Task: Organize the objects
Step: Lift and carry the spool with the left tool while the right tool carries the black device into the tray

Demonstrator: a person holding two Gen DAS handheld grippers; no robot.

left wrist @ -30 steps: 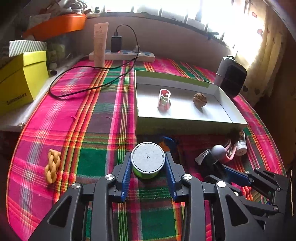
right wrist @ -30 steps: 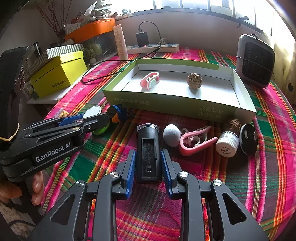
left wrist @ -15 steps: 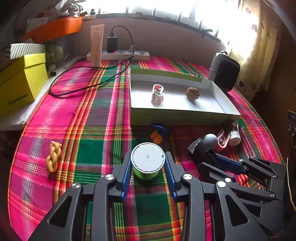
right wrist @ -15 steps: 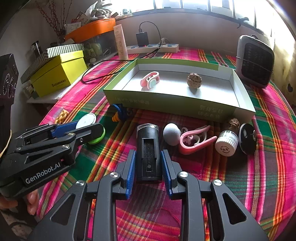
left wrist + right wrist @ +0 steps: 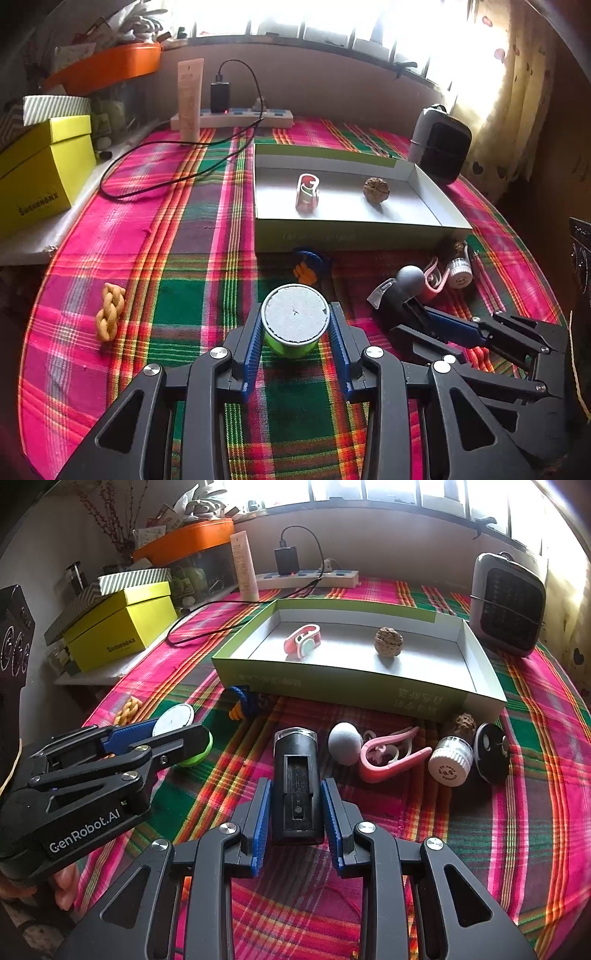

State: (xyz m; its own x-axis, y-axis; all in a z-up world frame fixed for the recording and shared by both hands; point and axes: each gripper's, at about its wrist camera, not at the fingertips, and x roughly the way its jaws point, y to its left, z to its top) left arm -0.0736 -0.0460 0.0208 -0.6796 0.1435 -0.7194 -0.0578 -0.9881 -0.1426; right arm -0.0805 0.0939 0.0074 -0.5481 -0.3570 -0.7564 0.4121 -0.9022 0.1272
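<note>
1. plaid cloth (image 5: pixel 177 258) in pink, green and orange is covering the table, and both grippers are hanging low over its near part.
2. left gripper (image 5: pixel 295 343) is clamping a small green container (image 5: pixel 291 345) with a pale round lid; both blue pads are pressing on its sides, jaws partly closed around it.
3. right gripper (image 5: pixel 295 812) is squeezing a black cylindrical device (image 5: pixel 296 786) that is lying lengthwise between the jaws, its clear cap pointing away toward the tray.
4. shallow green-sided tray (image 5: pixel 332 686) is sitting in the middle of the table, holding a pink clip (image 5: pixel 301 642) and a walnut (image 5: pixel 388 641), well apart from each other.
5. just in front of the tray a grey ball (image 5: pixel 345 740), a pink hook-shaped clip (image 5: pixel 388 757), a small white-capped bottle (image 5: pixel 450 764) and a black disc (image 5: pixel 491 749) are lying close together in a row.
6. a blue and orange toy (image 5: pixel 245 703) is lying against the tray's near wall.
7. a braided yellow piece (image 5: pixel 109 312) is lying alone near the left edge of the cloth.
</note>
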